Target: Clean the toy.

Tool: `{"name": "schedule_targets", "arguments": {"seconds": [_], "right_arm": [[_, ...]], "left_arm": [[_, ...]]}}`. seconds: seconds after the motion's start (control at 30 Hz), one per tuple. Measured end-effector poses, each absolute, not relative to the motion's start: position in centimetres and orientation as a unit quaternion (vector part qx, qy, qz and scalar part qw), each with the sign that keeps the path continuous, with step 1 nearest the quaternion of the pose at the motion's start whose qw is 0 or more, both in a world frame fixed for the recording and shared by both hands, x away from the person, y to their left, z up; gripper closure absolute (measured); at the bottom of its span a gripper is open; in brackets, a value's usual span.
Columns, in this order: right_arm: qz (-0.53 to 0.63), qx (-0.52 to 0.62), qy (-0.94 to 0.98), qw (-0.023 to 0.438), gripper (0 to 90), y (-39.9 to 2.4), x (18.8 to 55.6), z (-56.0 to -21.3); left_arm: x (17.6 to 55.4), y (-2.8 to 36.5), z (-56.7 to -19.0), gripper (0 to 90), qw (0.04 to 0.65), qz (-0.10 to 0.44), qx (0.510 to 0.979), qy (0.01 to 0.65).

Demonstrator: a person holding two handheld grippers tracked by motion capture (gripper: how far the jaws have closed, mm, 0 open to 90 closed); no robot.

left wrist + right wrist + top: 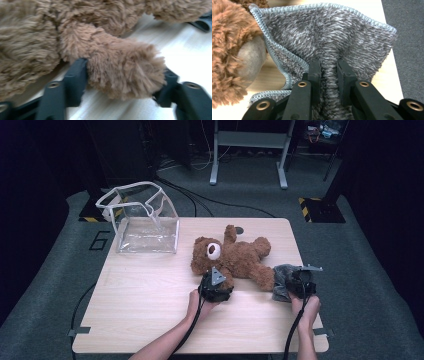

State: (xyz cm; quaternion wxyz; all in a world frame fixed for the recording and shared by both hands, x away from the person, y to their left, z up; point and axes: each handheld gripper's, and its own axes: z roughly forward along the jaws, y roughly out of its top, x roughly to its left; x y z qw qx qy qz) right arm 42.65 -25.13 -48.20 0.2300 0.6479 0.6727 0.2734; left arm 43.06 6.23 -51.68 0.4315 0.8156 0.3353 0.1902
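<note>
A brown teddy bear lies on its back in the middle of the wooden table. My left gripper sits at the bear's near arm. In the left gripper view its jaws flank the furry paw, with both pads against the fur. My right gripper is by the bear's foot at the table's right. It is shut on a bunched fold of a grey fuzzy cloth with a pale stitched hem. The bear's leg and its grey sole lie just left of the cloth.
A clear plastic bag with a white rim stands open at the table's far left corner. The table's right edge runs close beside the right gripper, with dark carpet beyond. A metal stand is on the floor behind.
</note>
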Motion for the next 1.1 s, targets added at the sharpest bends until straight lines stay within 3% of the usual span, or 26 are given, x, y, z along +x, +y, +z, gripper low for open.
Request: {"name": "schedule_targets", "arguments": {"seconds": [0.13, 0.23, 0.43, 0.83, 1.1], "right_arm": [[0.274, 0.644, 0.675, 0.232, 75.8, -25.2, 42.7, -48.3], [0.276, 0.645, 0.675, 0.230, 75.8, -25.2, 42.7, -48.4], [0.277, 0.647, 0.673, 0.226, 75.8, -25.0, 42.7, -48.7], [0.283, 0.645, 0.673, 0.227, 75.7, -24.8, 42.4, -48.3], [0.311, 0.625, 0.676, 0.234, 76.2, -23.8, 41.5, -47.5]], "left_arm": [[43.2, 6.5, -51.4, 63.8, 0.440, 0.193, 0.811, 0.335], [43.4, 6.8, -51.2, 70.5, 0.444, 0.194, 0.808, 0.334], [43.3, 7.0, -49.9, 72.7, 0.454, 0.190, 0.809, 0.321], [43.0, 7.6, -43.3, 75.0, 0.510, 0.201, 0.788, 0.281], [45.0, 8.4, -43.7, 71.9, 0.484, 0.184, 0.797, 0.311]]}}
